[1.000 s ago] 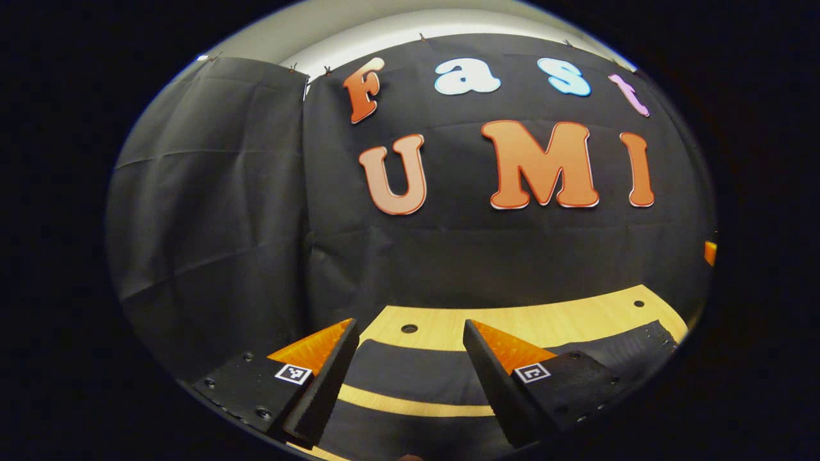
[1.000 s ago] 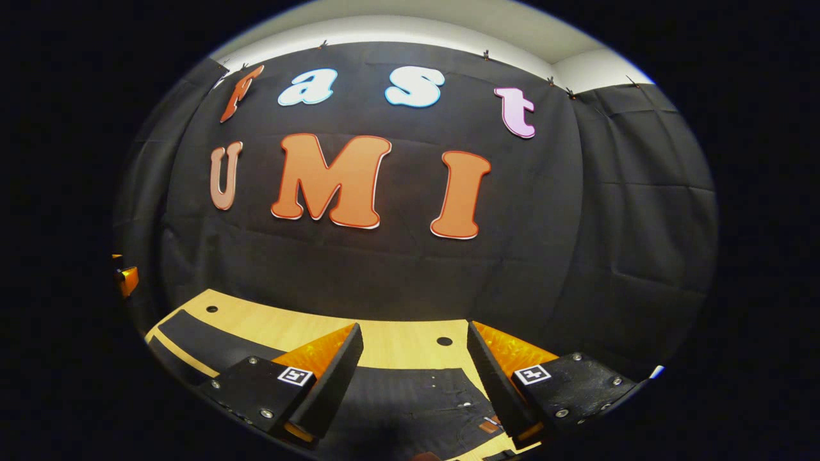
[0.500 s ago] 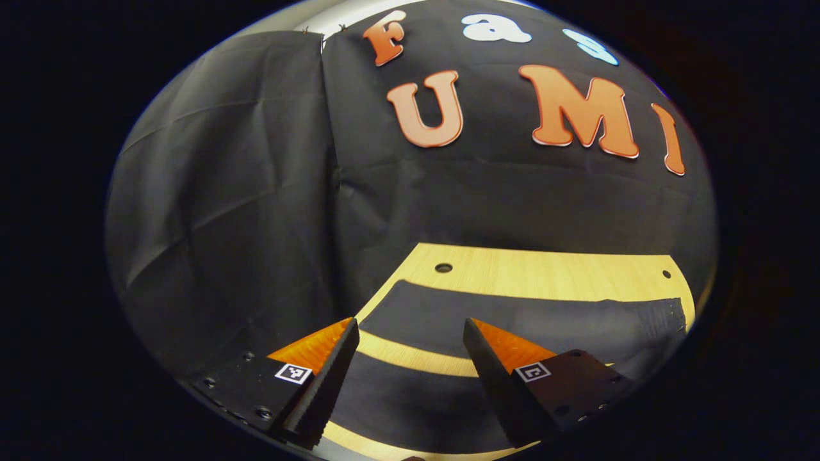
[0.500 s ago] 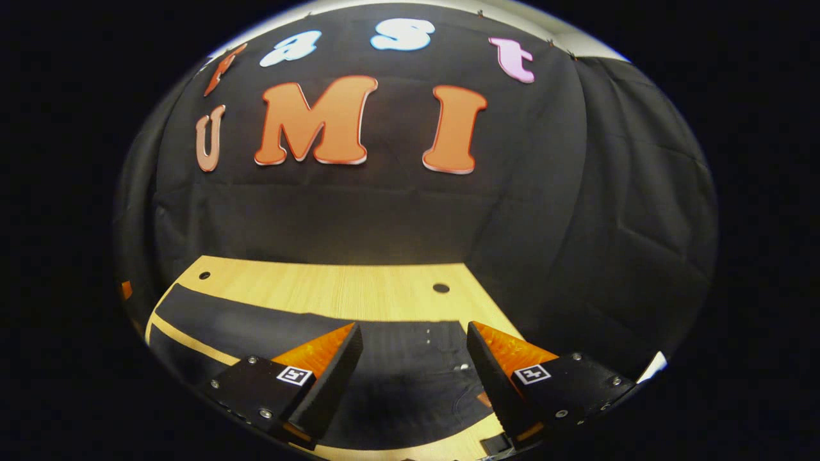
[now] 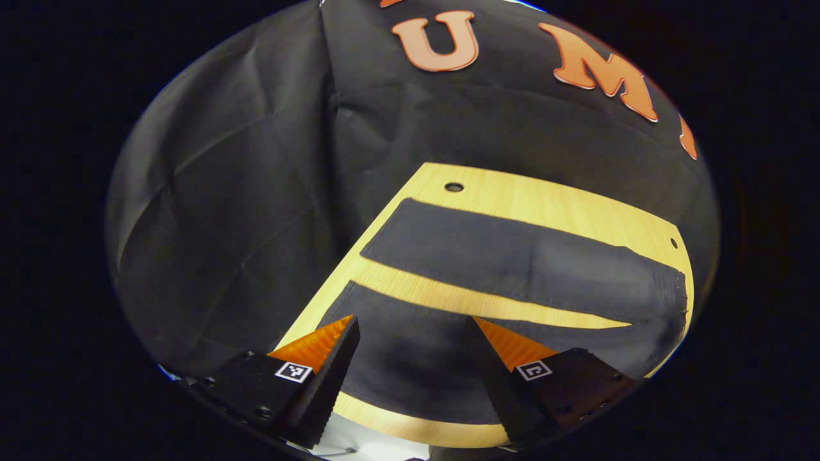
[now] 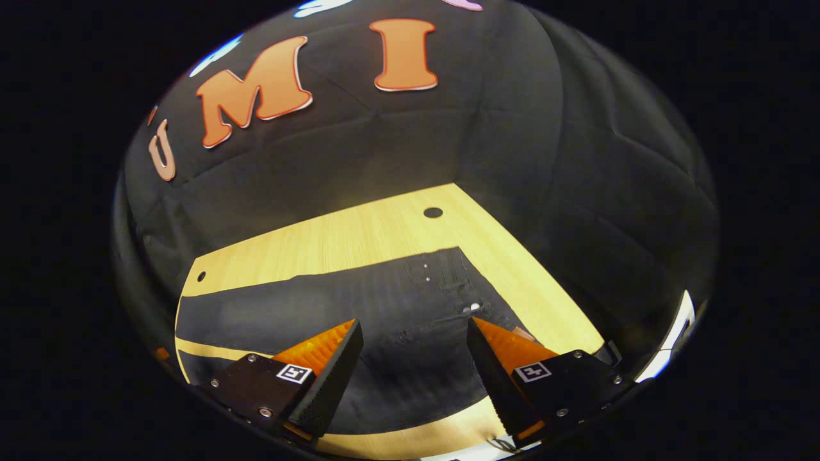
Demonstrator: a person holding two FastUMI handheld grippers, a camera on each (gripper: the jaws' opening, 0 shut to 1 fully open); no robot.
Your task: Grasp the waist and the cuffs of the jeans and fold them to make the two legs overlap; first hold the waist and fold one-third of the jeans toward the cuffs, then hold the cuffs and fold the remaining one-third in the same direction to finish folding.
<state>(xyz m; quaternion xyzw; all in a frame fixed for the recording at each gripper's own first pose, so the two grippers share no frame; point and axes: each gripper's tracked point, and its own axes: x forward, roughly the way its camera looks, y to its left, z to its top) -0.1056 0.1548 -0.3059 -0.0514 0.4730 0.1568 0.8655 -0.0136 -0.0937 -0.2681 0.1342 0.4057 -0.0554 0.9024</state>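
Two legs of the jeans [image 5: 512, 259] lie flat and apart on the table [image 6: 359, 237]. Denim looks soft, fairly heavy; take the near cuff and waist edge. Left gripper [image 5: 415, 349] and right gripper [image 6: 413, 352] hover spread, empty.

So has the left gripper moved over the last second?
Yes. The left gripper has tipped downward toward the jeans: the wall lettering slid up and out of the left gripper view and far more of the table shows.
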